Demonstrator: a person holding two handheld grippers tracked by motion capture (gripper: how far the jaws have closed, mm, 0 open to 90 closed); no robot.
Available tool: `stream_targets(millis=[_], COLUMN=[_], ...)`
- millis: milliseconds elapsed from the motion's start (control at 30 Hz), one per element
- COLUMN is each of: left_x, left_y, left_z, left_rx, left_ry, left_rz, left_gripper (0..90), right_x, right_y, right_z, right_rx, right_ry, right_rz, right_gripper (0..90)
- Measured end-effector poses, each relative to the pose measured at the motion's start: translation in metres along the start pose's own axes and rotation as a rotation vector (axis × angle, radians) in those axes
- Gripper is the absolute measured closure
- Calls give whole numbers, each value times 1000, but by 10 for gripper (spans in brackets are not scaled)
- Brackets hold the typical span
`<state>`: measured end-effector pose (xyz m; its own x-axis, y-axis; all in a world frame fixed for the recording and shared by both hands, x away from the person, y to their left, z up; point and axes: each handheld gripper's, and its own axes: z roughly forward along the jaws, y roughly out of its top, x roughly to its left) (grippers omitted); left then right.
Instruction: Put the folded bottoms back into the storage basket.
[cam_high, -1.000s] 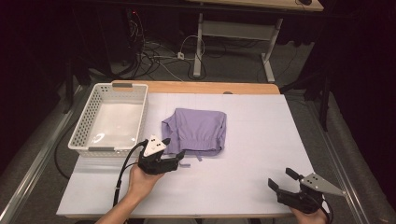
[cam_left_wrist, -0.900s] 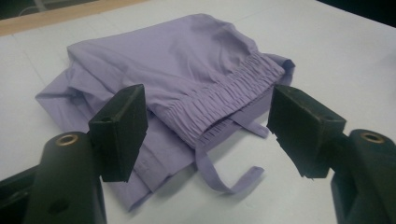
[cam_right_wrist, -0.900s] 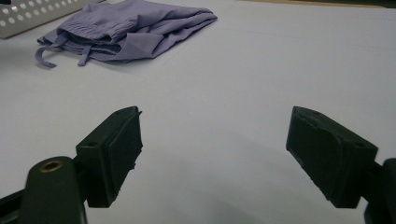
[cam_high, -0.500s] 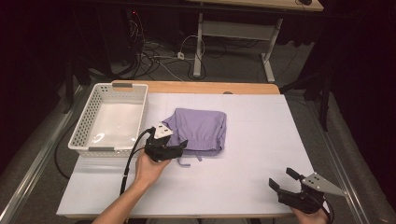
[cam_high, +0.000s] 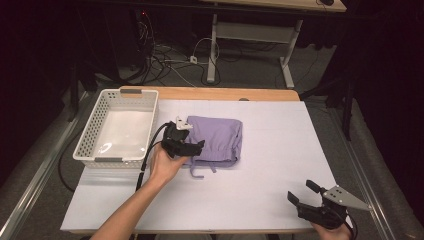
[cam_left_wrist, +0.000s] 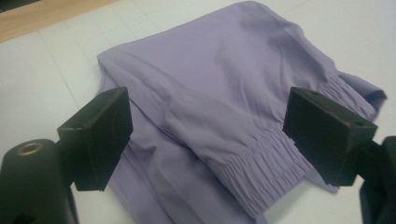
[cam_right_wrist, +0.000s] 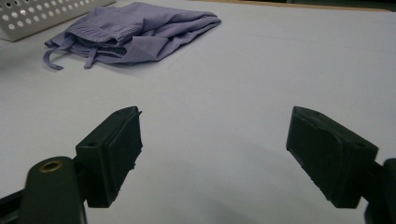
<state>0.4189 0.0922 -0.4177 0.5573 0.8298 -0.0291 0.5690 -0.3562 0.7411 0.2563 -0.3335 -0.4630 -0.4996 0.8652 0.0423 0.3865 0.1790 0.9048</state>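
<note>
My left gripper (cam_high: 196, 148) sits at the 9 o'clock edge of the folded lilac cotton garment w/ elastic waistband (cam_high: 216, 139), jaws wide and just been opening, nothing pinched between them; the cloth lies beyond and under the gap, pads not pressing on it. Garment's mid-table on the white table cover (cam_high: 280, 150), just beside the white perforated plastic basket (cam_high: 100, 131) at its 9 o'clock, drawstrings (cam_high: 202, 170) trailing toward 6.

Right gripper (cam_high: 306, 196) rests near the 5 o'clock corner of the table, jaws spread, empty, well apart from the cloth.

Risk, as I judge it: if I close on the top layer only, the fold opens up when lifted; a shallow bite on the gathered waistband (cam_left_wrist: 261, 158) could slip off; dangling strings may snag the basket rim.

Can't tell how many layers lie under the fold. Garment's far edge is partly behind my hand (cam_high: 165, 162) in the high view.
</note>
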Motion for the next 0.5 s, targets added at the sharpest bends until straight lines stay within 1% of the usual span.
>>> stream_targets(millis=[133,267,300,333,400,500], left_x=[6,15,17,20,25,29], left_y=[9,19,21,23,27,30], left_z=[11,26,29,32,37,47], left_rx=[45,114,121,126,137,170], left_ry=[29,61,60,54,44,71], left_rz=[-4,-12,-18,-39,-66,-61], left_gripper=[147,146,107,103,103,97], right_x=[0,-1,-1,-1,-1,-2], right_y=[0,0,0,0,0,-1], right_z=[1,1,1,1,0,1], right_rx=[3,2,3,2,1,1], right_ry=[1,4,4,4,3,3], right_rz=[-6,-7,-7,-8,-2,6], right_gripper=[190,190,189,189,189,189])
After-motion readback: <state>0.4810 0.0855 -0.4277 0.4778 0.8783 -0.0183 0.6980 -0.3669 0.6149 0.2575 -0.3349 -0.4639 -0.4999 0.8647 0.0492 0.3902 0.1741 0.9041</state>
